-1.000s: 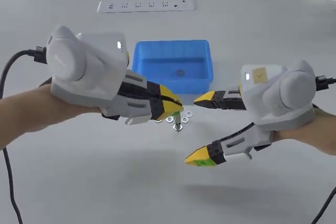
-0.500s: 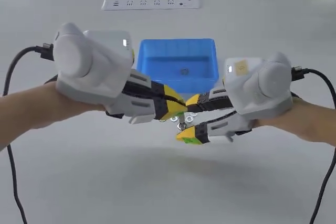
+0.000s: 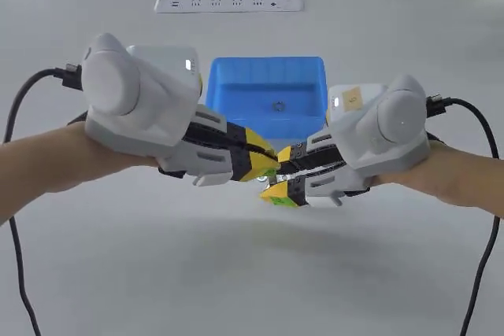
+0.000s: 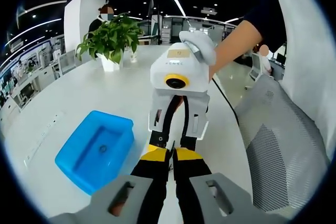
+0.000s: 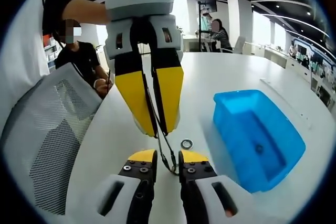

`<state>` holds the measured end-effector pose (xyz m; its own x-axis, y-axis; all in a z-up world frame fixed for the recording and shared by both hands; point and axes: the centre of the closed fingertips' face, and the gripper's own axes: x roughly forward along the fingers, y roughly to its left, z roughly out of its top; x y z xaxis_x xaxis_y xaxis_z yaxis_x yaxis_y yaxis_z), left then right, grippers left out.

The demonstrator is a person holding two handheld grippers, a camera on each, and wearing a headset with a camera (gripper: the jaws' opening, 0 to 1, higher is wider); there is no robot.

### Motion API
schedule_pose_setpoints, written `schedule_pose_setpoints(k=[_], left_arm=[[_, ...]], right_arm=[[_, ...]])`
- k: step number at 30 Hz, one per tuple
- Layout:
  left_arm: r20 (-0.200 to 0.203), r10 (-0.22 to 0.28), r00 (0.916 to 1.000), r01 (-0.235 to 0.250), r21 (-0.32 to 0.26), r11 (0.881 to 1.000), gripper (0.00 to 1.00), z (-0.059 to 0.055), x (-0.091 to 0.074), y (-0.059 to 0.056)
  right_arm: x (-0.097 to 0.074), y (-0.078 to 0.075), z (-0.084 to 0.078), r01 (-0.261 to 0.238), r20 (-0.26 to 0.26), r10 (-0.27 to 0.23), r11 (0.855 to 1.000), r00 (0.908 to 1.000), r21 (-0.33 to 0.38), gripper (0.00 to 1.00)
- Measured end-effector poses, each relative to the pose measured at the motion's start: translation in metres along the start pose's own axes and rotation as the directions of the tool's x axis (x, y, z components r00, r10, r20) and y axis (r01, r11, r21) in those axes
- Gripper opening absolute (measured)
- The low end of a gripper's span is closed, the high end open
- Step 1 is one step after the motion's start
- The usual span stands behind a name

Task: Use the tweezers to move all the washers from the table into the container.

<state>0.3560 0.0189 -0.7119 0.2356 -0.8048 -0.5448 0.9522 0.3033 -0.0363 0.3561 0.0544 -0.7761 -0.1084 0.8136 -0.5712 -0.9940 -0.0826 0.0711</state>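
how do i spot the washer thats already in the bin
Look for the blue container on the white table, nearer than the power strip. The washer is the small grey ring on its floor; the loose washer lies outside on the tabletop.

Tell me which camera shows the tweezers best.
Right gripper view: the tweezers hang plainly from the left gripper's yellow jaws. In the head view the right gripper covers them; in the left gripper view, jaws hide them.

Bright even light, fisheye-warped edges.
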Motion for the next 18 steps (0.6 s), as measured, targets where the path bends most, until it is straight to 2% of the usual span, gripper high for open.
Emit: schedule_pose_setpoints(k=[4, 13, 18], left_arm=[[-0.002, -0.001, 1.0, 0.001, 0.001, 1.0, 0.06, 0.0002, 0.0008, -0.0008], [0.002, 0.011, 0.9999, -0.011, -0.005, 1.0, 0.07, 0.0023, 0.0034, 0.0017], [-0.006, 0.022, 0.9997, -0.022, 0.009, 1.0, 0.07, 0.0025, 0.0035, 0.0032]], right_arm=[[0.0016, -0.0013, -0.0042, 0.004, -0.018, -0.005, 0.999, 0.9998, -0.032, 0.12], [-0.0014, 0.0017, -0.0026, 0.019, -0.023, -0.021, 0.997, 0.9995, -0.073, 0.1], [-0.0022, 0.0015, -0.0019, 0.028, -0.03, -0.03, 0.997, 0.9991, -0.077, 0.1]])
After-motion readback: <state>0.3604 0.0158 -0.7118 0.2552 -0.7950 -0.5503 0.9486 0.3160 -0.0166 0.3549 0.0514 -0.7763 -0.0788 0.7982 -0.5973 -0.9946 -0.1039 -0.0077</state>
